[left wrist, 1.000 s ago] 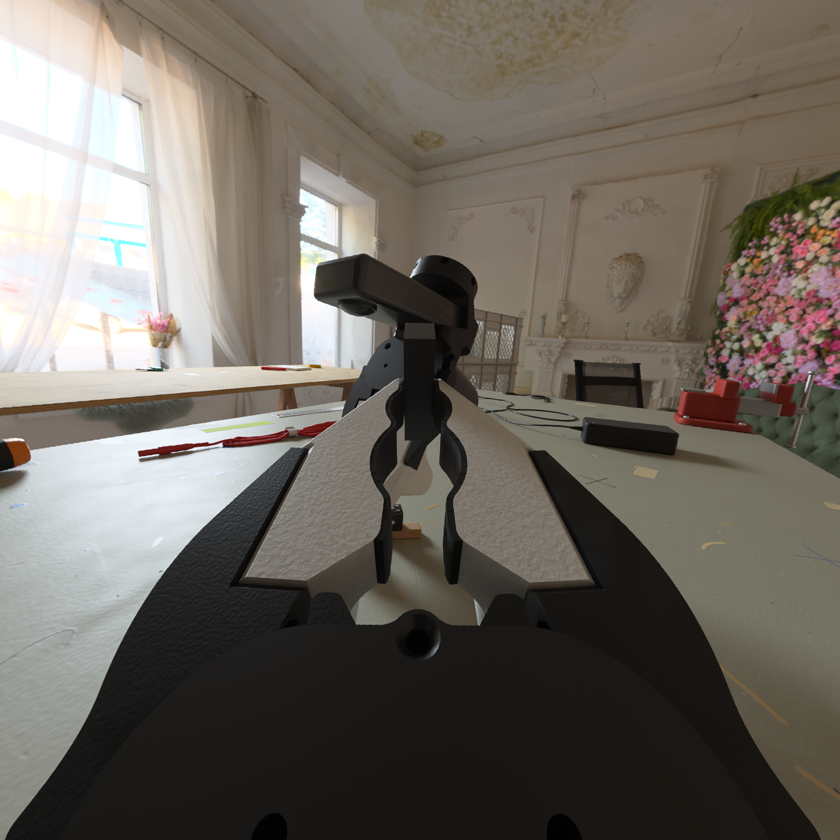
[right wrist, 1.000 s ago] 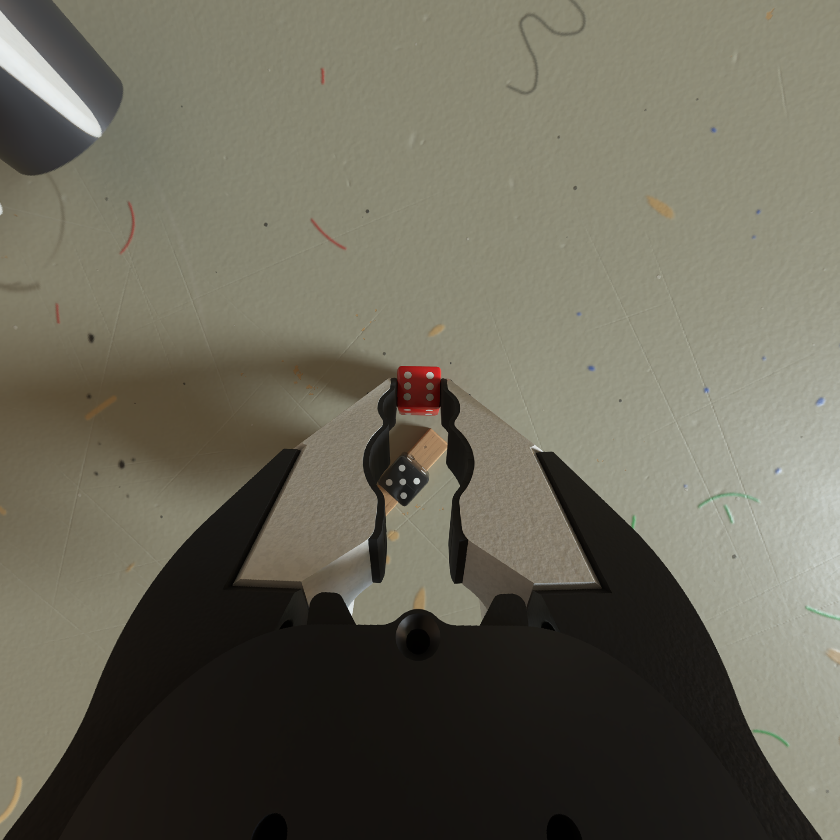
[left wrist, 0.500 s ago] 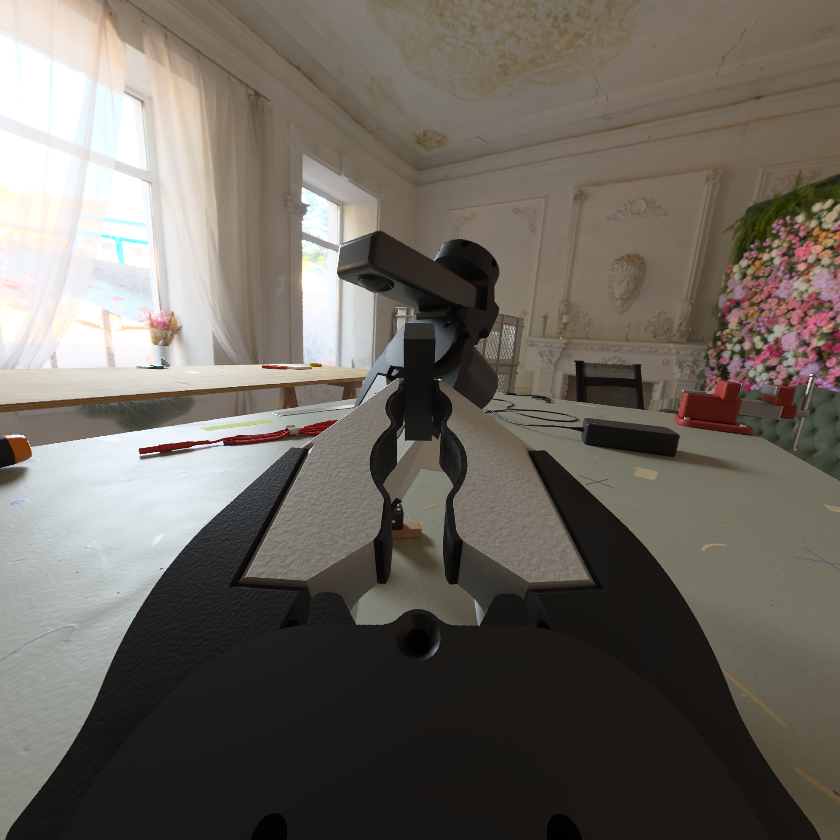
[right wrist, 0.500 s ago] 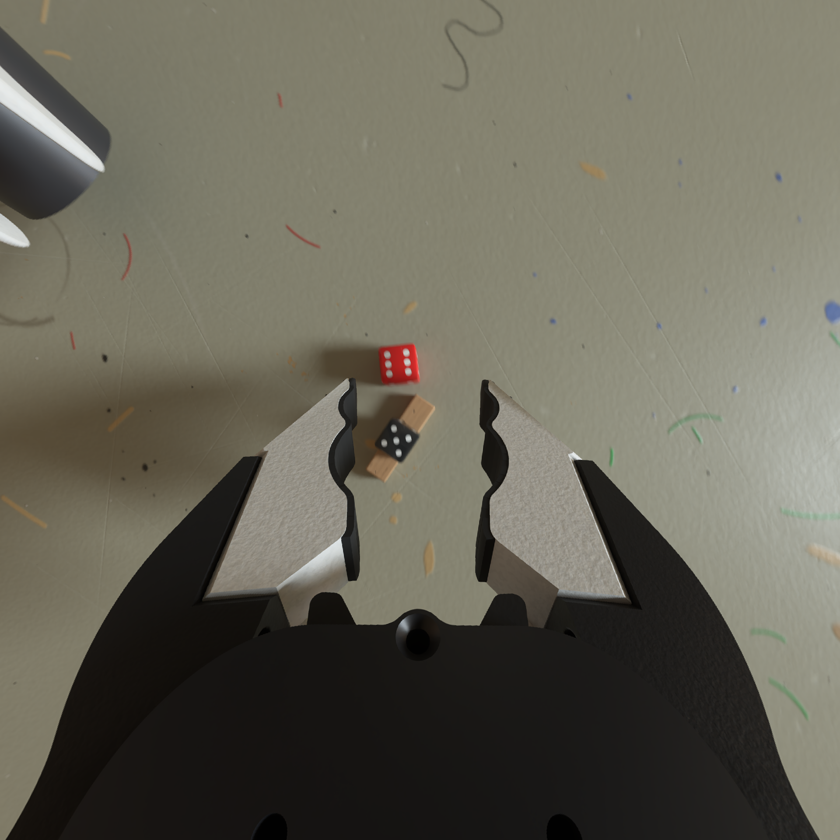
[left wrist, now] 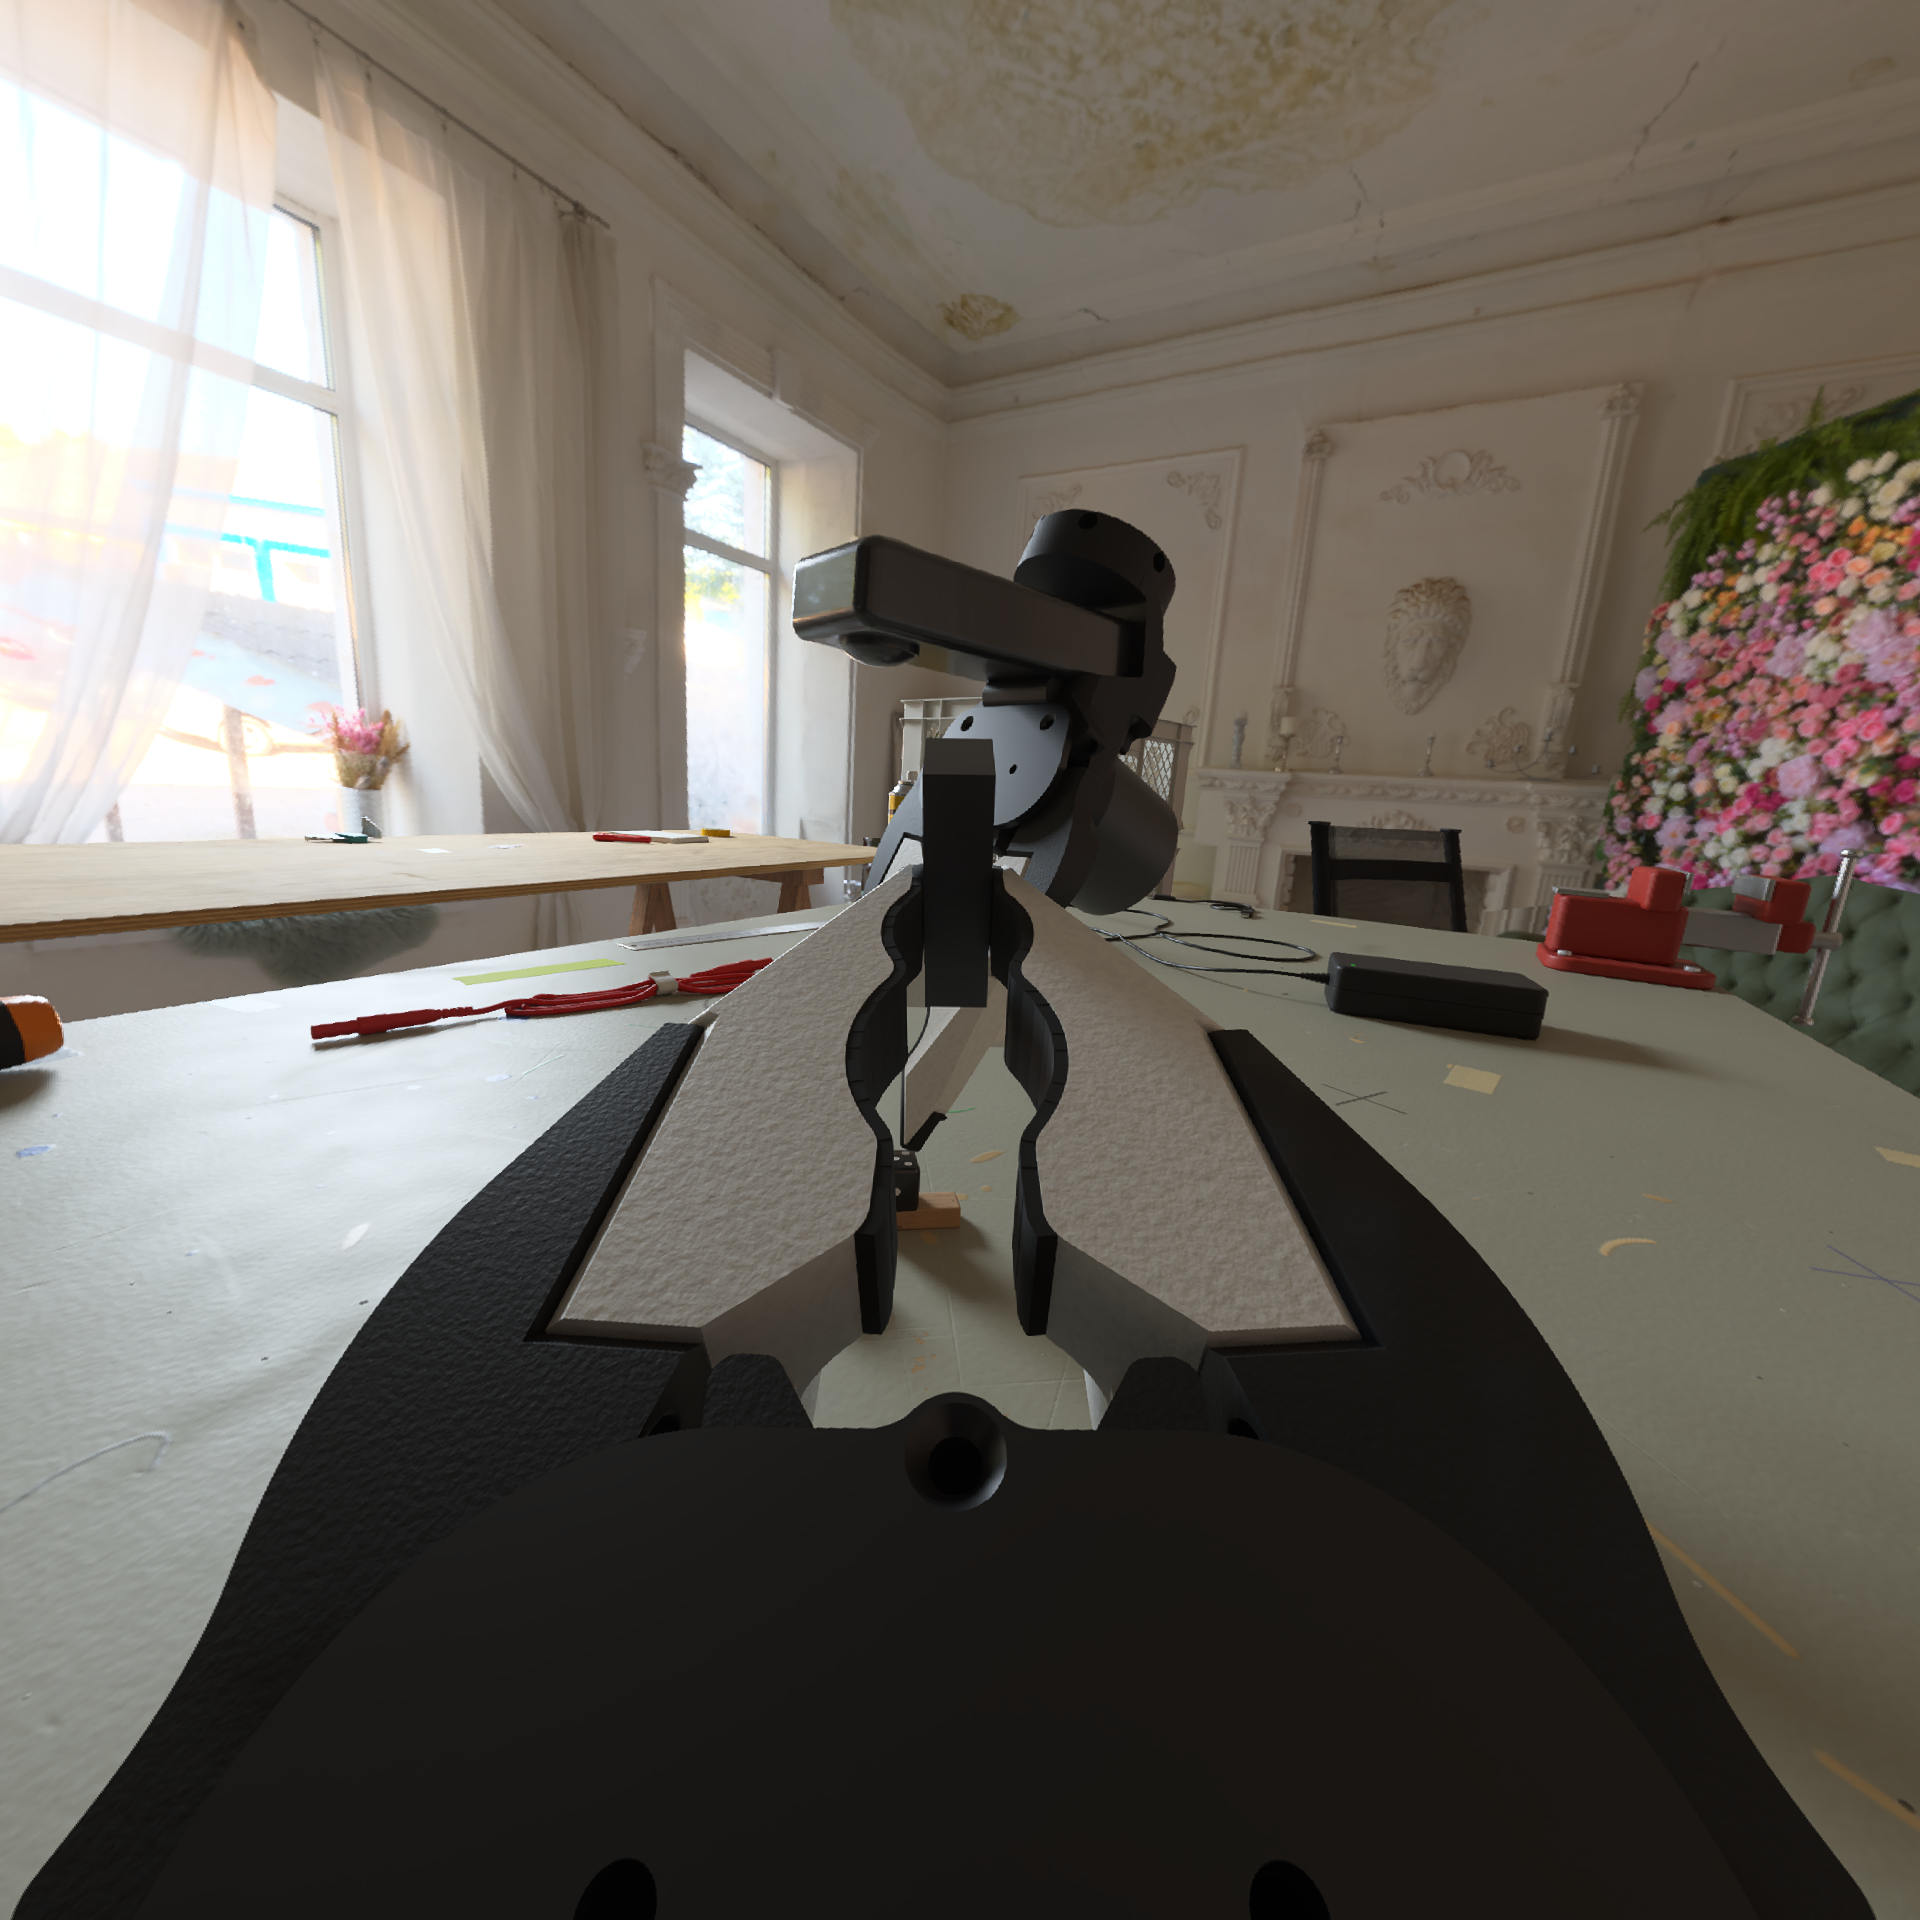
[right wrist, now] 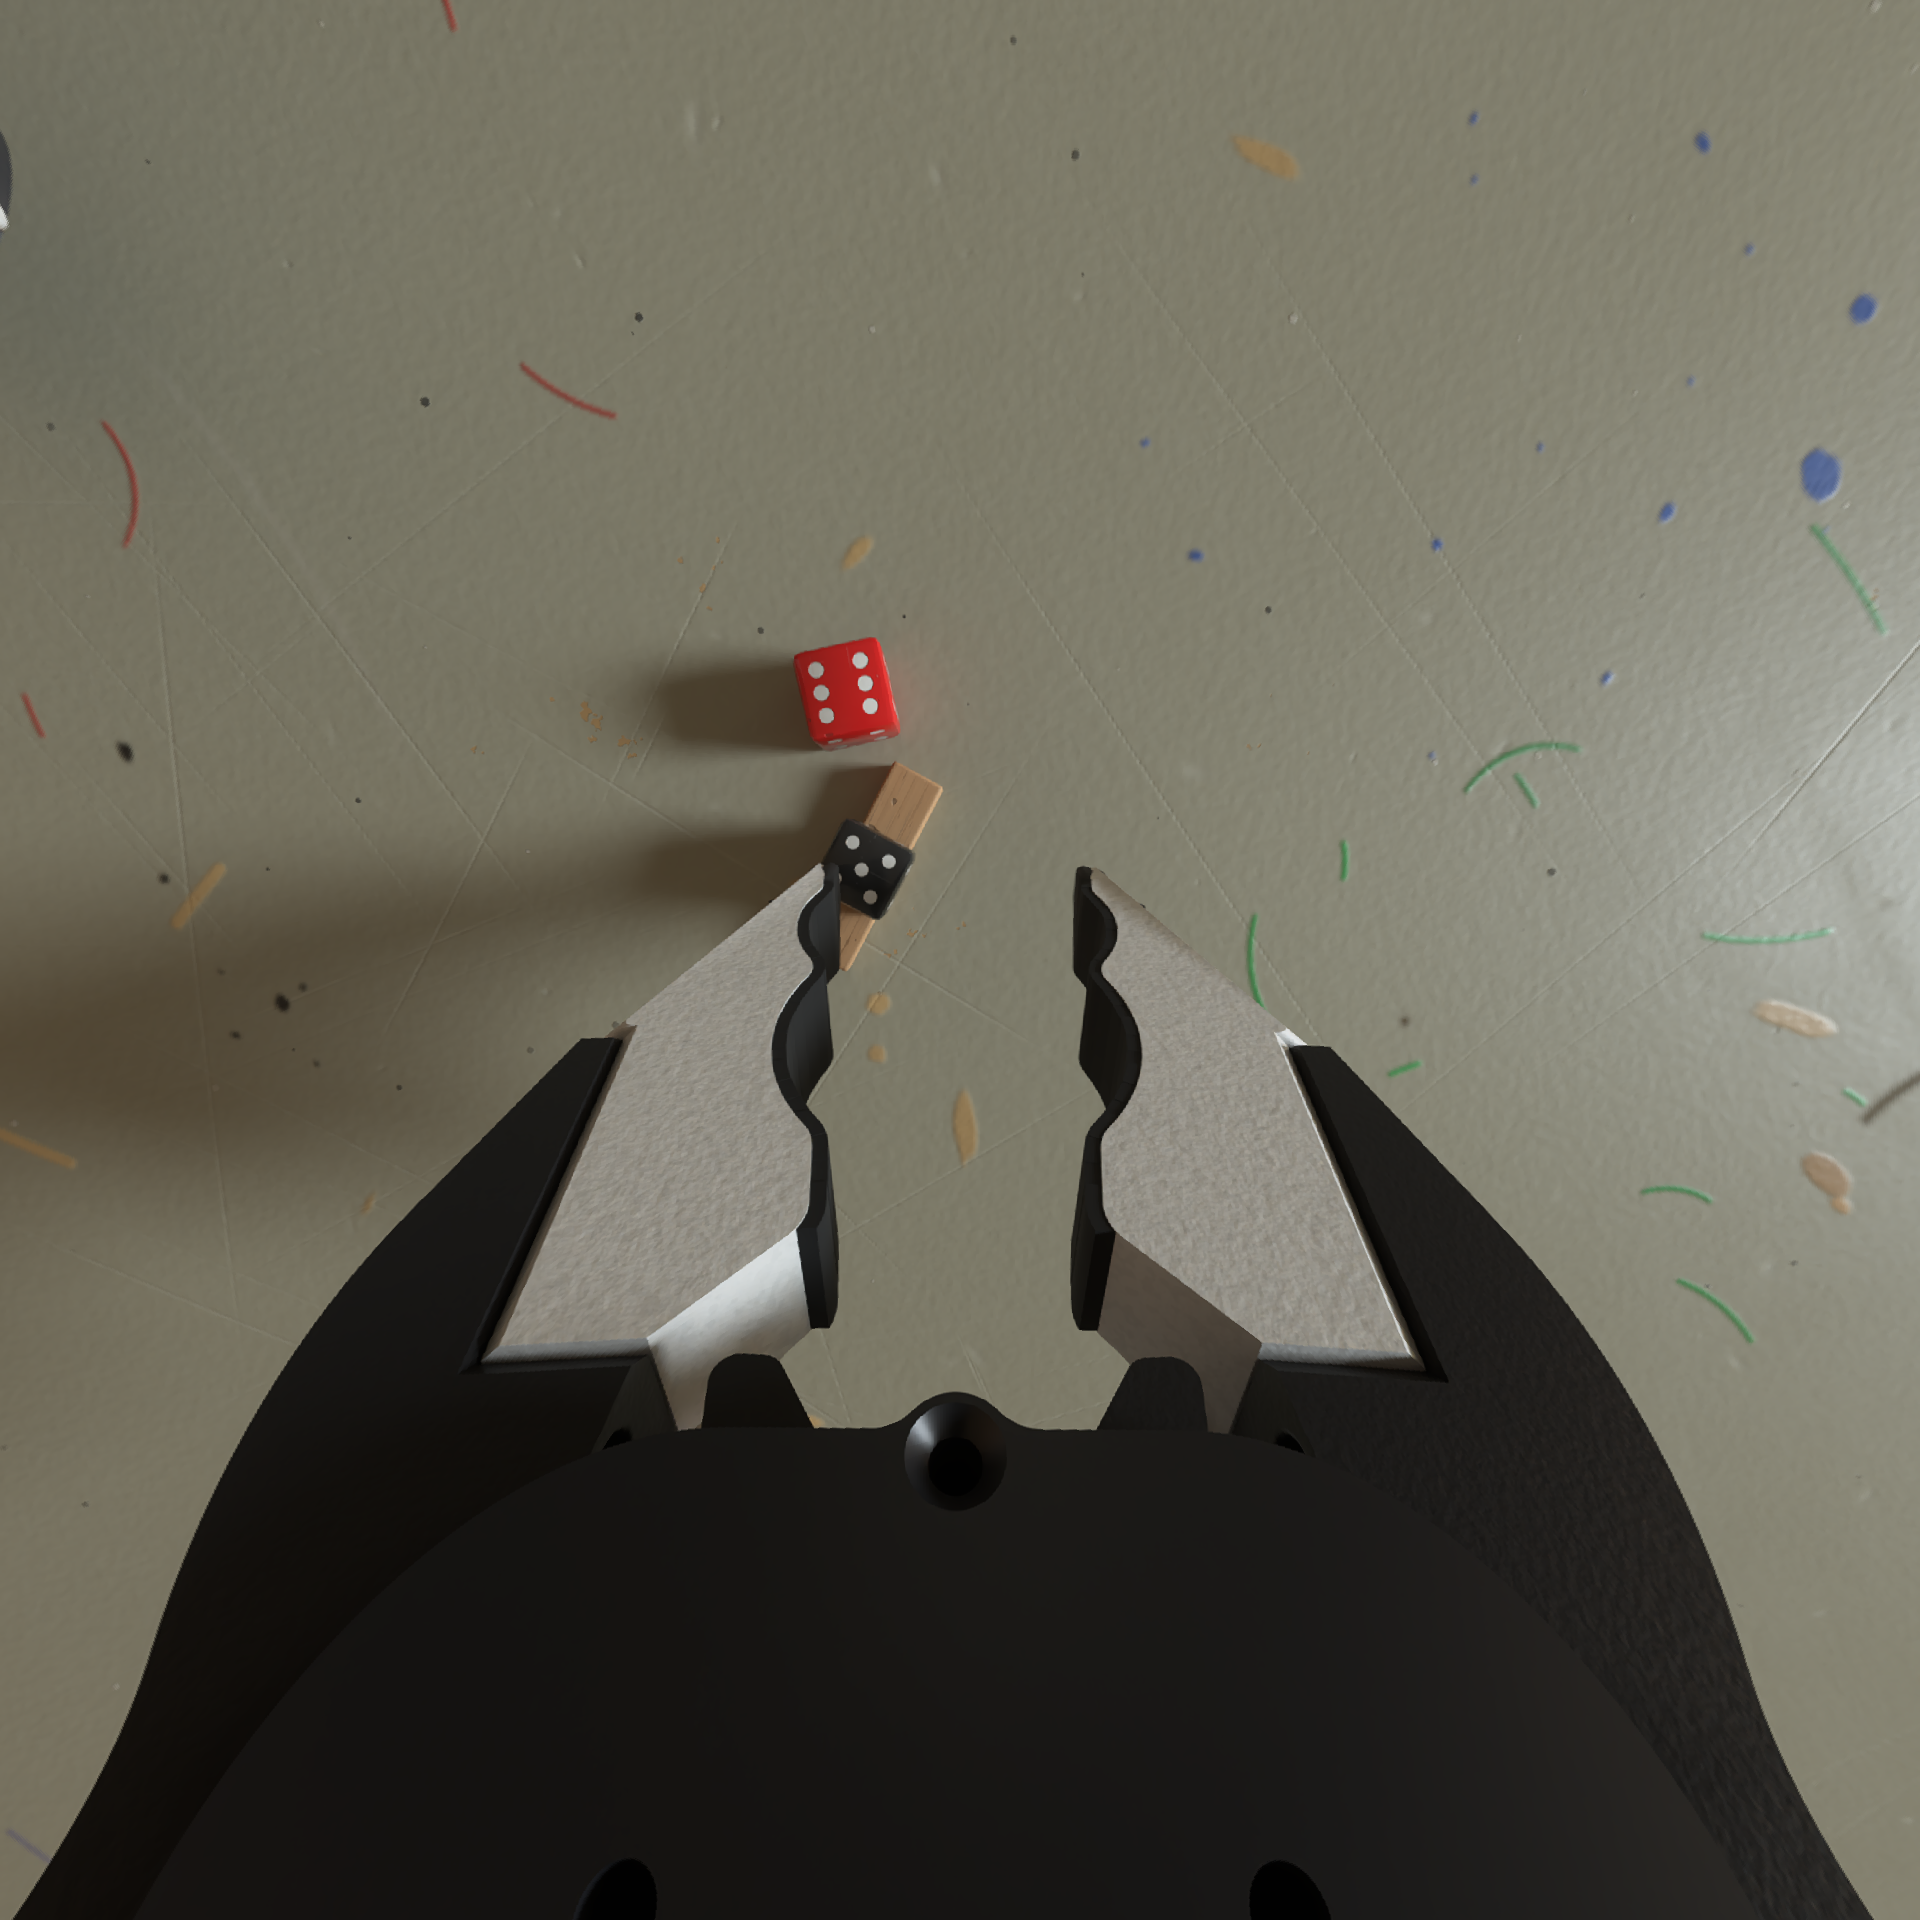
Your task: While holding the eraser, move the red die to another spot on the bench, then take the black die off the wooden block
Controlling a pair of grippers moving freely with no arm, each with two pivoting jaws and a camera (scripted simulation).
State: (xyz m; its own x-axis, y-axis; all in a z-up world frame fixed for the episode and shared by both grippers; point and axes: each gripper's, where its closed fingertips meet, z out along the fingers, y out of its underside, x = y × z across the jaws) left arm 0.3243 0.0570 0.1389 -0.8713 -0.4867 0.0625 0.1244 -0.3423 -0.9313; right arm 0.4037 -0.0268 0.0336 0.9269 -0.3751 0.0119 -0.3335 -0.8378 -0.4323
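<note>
**Left gripper pinches the eraser; right gripper spread above the dice**

The left gripper (left wrist: 956, 935) has its fingers pressed onto a dark eraser (left wrist: 956, 883), which stands upright between the tips and rises above them. The right gripper (right wrist: 956, 883) points down at the bench (right wrist: 1351, 416) with its fingers spread wide and nothing between them.

The red die (right wrist: 846, 691) lies on the bench by itself, six pips up, casting a shadow to its left. It sits just beyond the far end of the wooden block (right wrist: 906, 805) and does not touch it. The black die (right wrist: 869, 868) rests on the block, near its middle, turned cornerwise to the red die. The tip of one right finger (right wrist: 821, 914) overlaps the black die's edge in the right wrist view; whether they touch cannot be told. The block is a thin tan strip lying aslant, its near end hidden behind that finger.

In the left wrist view the block (left wrist: 930, 1210) and black die (left wrist: 906, 1179) show low between the left fingers, with the right gripper's body (left wrist: 1039, 727) above them.

Farther off on the bench lie a red cable (left wrist: 540, 1003), a black box (left wrist: 1439, 992) and a red vise (left wrist: 1631, 925). A wooden table (left wrist: 416, 878) stands by the windows, and a flower wall (left wrist: 1787, 675) fills the right side.
</note>
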